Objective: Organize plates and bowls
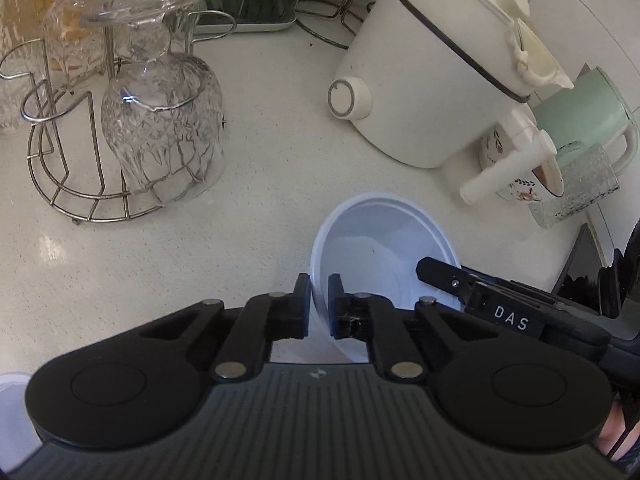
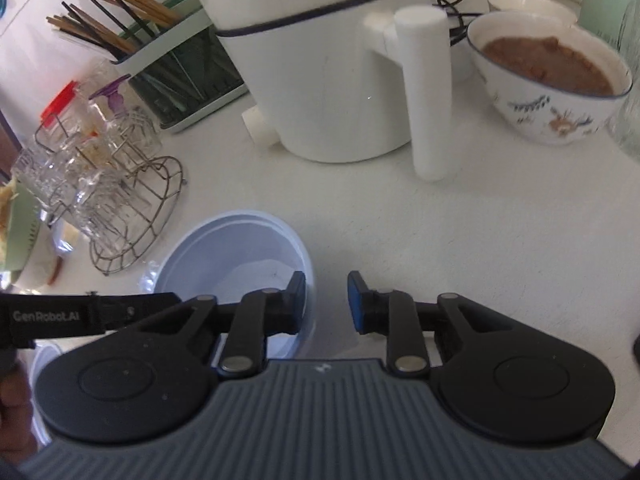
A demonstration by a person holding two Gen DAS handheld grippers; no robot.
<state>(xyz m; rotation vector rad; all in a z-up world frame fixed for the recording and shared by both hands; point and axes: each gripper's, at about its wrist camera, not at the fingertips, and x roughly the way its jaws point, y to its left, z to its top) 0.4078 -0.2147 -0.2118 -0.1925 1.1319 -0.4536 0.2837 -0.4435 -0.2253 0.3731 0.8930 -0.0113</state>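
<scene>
A white plastic bowl (image 1: 380,240) sits on the pale counter, tilted a little. My left gripper (image 1: 319,306) is shut on its near rim, one finger outside and one inside. In the right wrist view the same bowl (image 2: 236,252) lies at the left. My right gripper (image 2: 326,300) is open, its left finger inside the bowl's right rim and its right finger outside. The right gripper's finger (image 1: 440,274) also shows reaching into the bowl in the left wrist view. A patterned ceramic bowl (image 2: 552,80) with brown food stands at the back right.
A white electric pot (image 2: 328,64) with a handle stands behind the bowl. A wire rack with upturned glasses (image 1: 160,120) is at the left. A green chopstick holder (image 2: 176,64), a green mug (image 1: 584,120) and a textured glass (image 1: 576,184) stand nearby. Another white dish's edge (image 1: 12,408) shows at lower left.
</scene>
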